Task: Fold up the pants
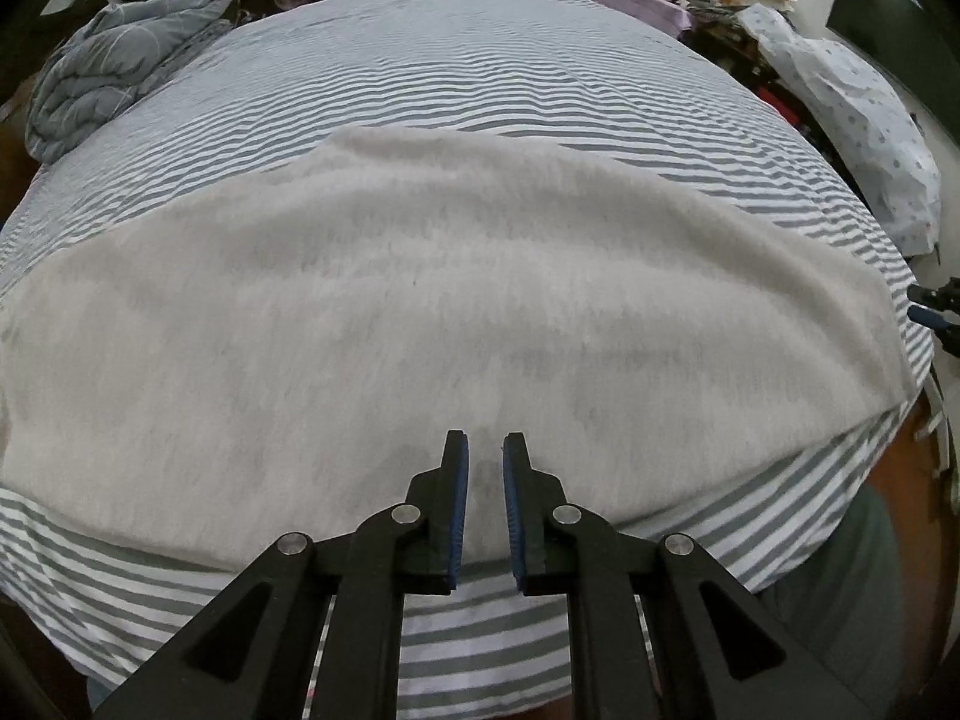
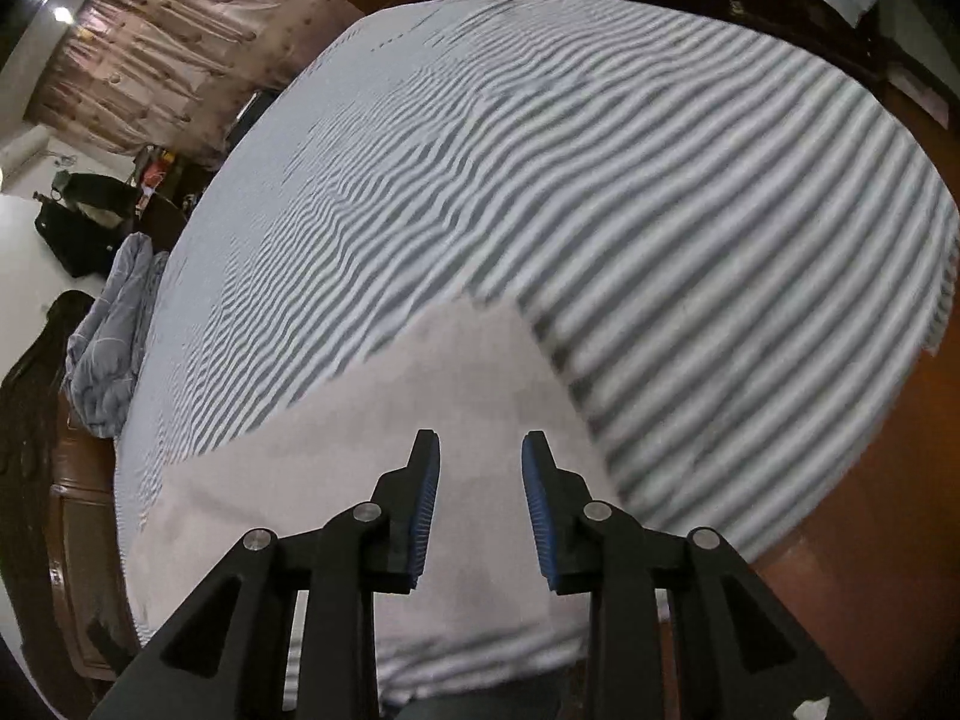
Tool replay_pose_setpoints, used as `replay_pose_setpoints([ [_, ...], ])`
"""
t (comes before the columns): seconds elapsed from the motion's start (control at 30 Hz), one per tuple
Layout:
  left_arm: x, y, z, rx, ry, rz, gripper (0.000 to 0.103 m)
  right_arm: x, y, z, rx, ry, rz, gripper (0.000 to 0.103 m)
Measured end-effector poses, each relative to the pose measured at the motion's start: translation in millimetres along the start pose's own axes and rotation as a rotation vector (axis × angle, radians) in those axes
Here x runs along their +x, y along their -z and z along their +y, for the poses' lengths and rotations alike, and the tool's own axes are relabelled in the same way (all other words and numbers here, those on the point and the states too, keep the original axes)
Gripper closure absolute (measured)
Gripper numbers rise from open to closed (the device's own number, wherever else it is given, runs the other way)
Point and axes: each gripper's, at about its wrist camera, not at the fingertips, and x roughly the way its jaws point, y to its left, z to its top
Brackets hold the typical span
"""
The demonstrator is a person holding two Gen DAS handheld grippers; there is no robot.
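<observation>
Near edge, left view: left gripper [image 1: 485, 441] pointing forward over the pants, fingers a narrow gap apart, nothing between them; contact with cloth cannot be told.
Near edge, right view: right gripper [image 2: 480, 441] tilted, aimed toward the far corner of the cloth, fingers wider apart, holding nothing.
Pants [image 1: 432, 312]: pale grey, spread flat on the near part of the bed; long axis running left to right across the left view; which end is the waist cannot be told.
Pants, right view [image 2: 420, 420]: one corner pointing away from the gripper; view blurred.
Bed [image 1: 456, 72]: grey-and-white striped sheet, bare beyond the pants.
Far left: crumpled grey blanket [image 1: 114, 66] at the bed's corner.
</observation>
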Motion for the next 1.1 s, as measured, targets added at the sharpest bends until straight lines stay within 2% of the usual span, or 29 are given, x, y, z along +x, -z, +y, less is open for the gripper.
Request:
replay_pose_setpoints([
  [0.13,6.4,-5.6,-7.1,-0.005,-0.006,0.004,0.09,19.7,-21.1,-1.1,-0.024,0.037,0.003,0.069],
  [0.27,16.5,-10.5,-16.6,-0.003,-0.003,0.021,0.09,46.8,-29.1,-1.6,-0.03,-0.078,0.093,0.067],
  [0.33,21.4,-12.2,-22.0,-0.001,-0.003,0.03,0.09,47.9,-30.0,5.1,-0.089,-0.091,0.095,0.093],
  [0.47,26.5,-15.8,-29.0,0.005,0.002,0.022,0.09,39.7,-37.5,24.6,-0.176,-0.072,0.038,0.096],
  [0.57,27.9,-18.2,-31.6,0.002,0.0,0.004,0.09,33.4,-49.6,29.3,-0.167,-0.063,-0.013,0.097],
  [0.63,29.5,-18.8,-31.8,-0.002,-0.003,0.0,0.09,40.9,-55.8,29.9,-0.157,-0.04,-0.006,0.096],
  [0.73,34.4,-15.8,-32.3,0.003,-0.014,-0.002,0.09,63.3,-51.8,24.1,-0.162,0.055,0.05,0.093],
  [0.83,35.7,-13.0,-36.5,0.044,-0.034,-0.022,0.09,64.8,-49.9,16.7,-0.11,0.02,0.033,0.087],
  [0.9,35.5,-13.1,-37.1,0.051,-0.037,-0.023,0.089,49.8,-45.6,10.7,-0.073,0.008,0.005,0.075],
  [0.97,35.1,-14.1,-35.7,0.039,-0.032,-0.02,0.089,27.4,-36.7,4.1,-0.064,0.003,-0.036,0.069],
  [1.1,34.9,-13.5,-34.9,0.023,-0.027,-0.018,0.089,-12.6,2.5,-23.9,0.014,-0.103,-0.052,0.069],
])
